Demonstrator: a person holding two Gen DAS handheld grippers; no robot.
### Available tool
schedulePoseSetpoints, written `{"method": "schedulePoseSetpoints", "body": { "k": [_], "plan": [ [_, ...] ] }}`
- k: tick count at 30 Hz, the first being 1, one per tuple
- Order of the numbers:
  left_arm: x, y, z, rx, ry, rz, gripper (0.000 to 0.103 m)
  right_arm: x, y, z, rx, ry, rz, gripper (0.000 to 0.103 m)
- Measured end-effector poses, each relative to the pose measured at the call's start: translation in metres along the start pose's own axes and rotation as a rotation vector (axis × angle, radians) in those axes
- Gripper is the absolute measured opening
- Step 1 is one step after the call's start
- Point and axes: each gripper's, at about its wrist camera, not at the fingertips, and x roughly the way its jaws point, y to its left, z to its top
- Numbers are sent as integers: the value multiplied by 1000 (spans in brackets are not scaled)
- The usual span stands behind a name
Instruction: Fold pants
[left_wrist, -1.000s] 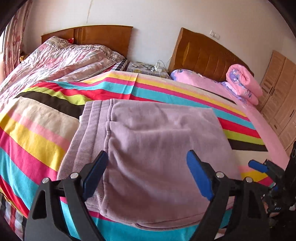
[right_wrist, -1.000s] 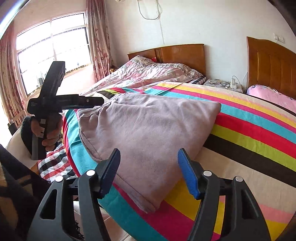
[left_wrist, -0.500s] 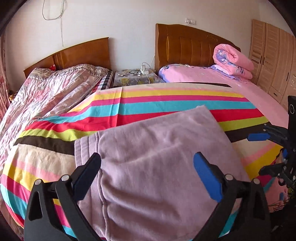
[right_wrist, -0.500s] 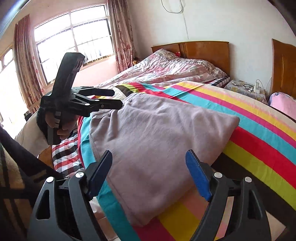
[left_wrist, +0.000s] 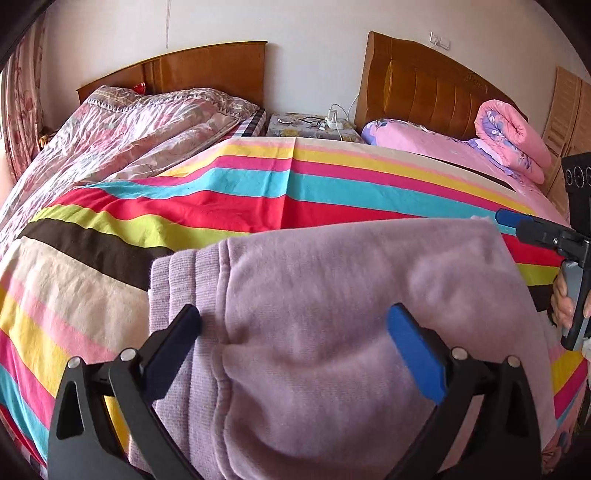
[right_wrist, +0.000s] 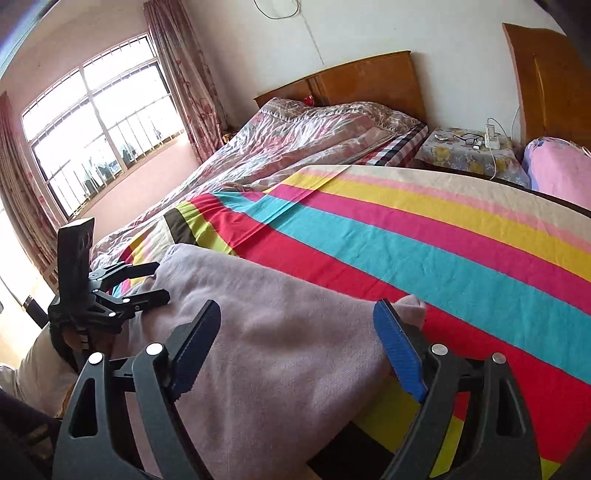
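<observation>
While the lilac pants (left_wrist: 332, 332) lie folded on the striped bedspread (left_wrist: 258, 192), the left gripper (left_wrist: 295, 336) hovers wide open over the waistband and the right gripper (right_wrist: 295, 339), empty, is opening; each should pinch both layers at matching corners.

Pants' (left_wrist: 332, 332) near edge behind gripper frames.

Soft fuzzy lilac fleece pants (left_wrist: 332, 314) with ribbed knit waistband, smooth matt striped cotton sheet (left_wrist: 258, 192), glossy varnished wooden headboard (left_wrist: 436, 88), shiny crinkled pink quilt (right_wrist: 295, 140), matt black plastic tongs (left_wrist: 293, 332) with blue pads (left_wrist: 413, 350)
</observation>
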Motion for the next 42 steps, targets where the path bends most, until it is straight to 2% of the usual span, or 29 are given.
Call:
{"method": "schedulePoseSetpoints", "body": {
  "k": [2,4,7,9,10,13,14,16,18,21,23,27,30,33,37,42],
  "plan": [
    [0,-1,0,4,5,5,101,15,9,3,-60,50,14,88],
    [0,-1,-1,5,5,6,101,35,1,2,-97,114,-64,84],
    [-1,0,-1,-4,1,-3,101,33,-23,14,25,56,-168,84],
    [-1,1,-1,-9,-2,-9,101,28,-17,22,49,7,-137,84],
    [-1,2,-1,-11,-3,-11,101,32,-5,24,12,17,-112,86],
    [-3,3,-1,-19,-9,-20,101,60,37,19,-201,129,-112,88],
    [-3,4,-2,-22,-13,-23,101,71,41,16,-239,173,-138,88],
    [-4,4,-2,-23,-15,-25,101,89,32,17,-219,218,-255,88],
    [-3,3,-1,-22,-10,-20,101,84,22,25,-137,178,-331,88],
    [-5,1,-2,-16,-20,3,101,49,33,34,-80,17,-356,88],
    [-18,-1,-4,-29,-74,64,101,21,46,30,-35,-59,-375,88],
    [-86,-12,-21,-64,-269,116,102,-39,88,-12,-20,-129,-368,88],
    [-137,-21,-45,-106,-349,131,102,-84,123,-60,-17,-153,-394,88],
    [-172,-37,-74,-110,-383,187,102,-126,143,-108,22,-196,-447,88],
    [-196,-59,-109,-93,-348,191,102,-153,169,-163,110,-200,-458,88],
    [-217,-84,-131,-67,-327,180,102,-172,194,-198,156,-208,-503,89]
  ]
}}
